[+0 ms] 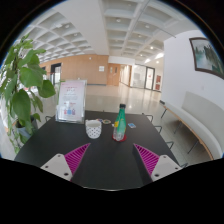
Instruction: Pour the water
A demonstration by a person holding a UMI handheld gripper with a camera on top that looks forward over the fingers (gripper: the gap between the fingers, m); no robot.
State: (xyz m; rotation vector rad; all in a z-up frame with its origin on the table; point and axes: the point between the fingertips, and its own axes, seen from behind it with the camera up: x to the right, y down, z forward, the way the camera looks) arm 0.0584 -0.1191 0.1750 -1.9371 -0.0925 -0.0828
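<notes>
A green bottle with a red cap and red label point(121, 123) stands upright on the dark table point(110, 160), beyond my fingers and slightly right of the middle. A small white patterned cup point(93, 128) stands left of it, a short gap between them. My gripper point(112, 158) is open and empty, its pink-padded fingers point(74, 156) spread wide above the table's near part. Both objects are well ahead of the fingertips.
A white sign stand point(72, 101) sits at the table's far left. A leafy green plant point(22, 85) stands to the left. A white bench or counter point(200, 120) runs along the right. Chairs edge the table's far side; a hallway lies beyond.
</notes>
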